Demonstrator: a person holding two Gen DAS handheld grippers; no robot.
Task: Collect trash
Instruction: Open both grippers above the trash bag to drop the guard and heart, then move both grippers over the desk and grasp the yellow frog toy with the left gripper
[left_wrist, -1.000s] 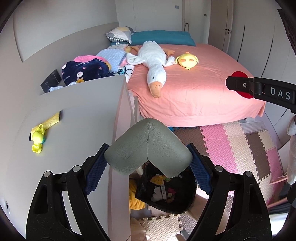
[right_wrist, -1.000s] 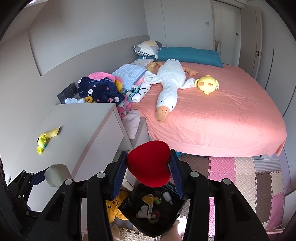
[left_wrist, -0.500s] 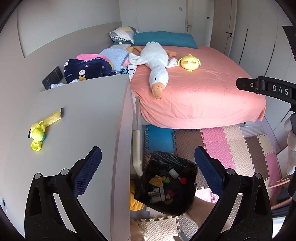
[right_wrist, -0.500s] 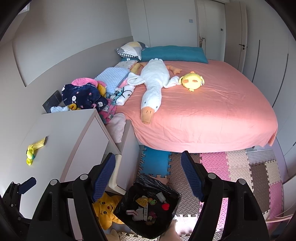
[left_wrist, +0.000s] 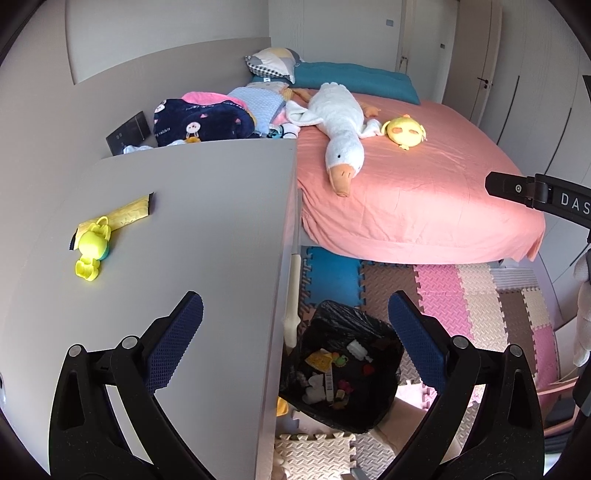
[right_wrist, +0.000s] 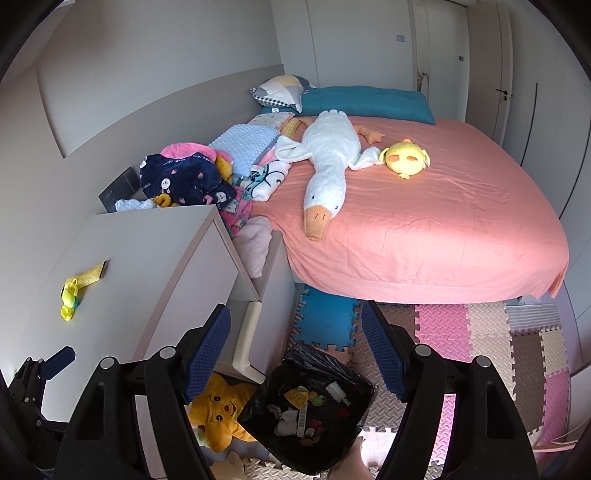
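Black plastic liner fills the trash bin (left_wrist: 341, 373), which stands on the foam floor mats (left_wrist: 476, 295) beside the grey cabinet (left_wrist: 192, 236) and holds small scraps: a yellow wrapper, a white piece, a red bit.

Left gripper (left_wrist: 295, 339): jaws wide apart, blue pads bare, nothing between them. One second ago these pads clamped a grey-green foam corner guard; that guard is gone from the jaws and cannot be picked out with certainty in the bin.

Right gripper (right_wrist: 295, 354): jaws have just been opening and stand apart, empty, above the bin (right_wrist: 310, 413). One second ago they gripped a red heart-shaped piece; a small red item now lies inside the liner.

On the cabinet top a yellow plastic toy with a yellow strip (left_wrist: 99, 240) lies in the same place as before. White goose plush (left_wrist: 340, 129) and yellow chick plush (left_wrist: 404, 131) rest unchanged on the pink bed (left_wrist: 424, 206). Yellow star plush (right_wrist: 221, 413) lies on the floor against the bin.
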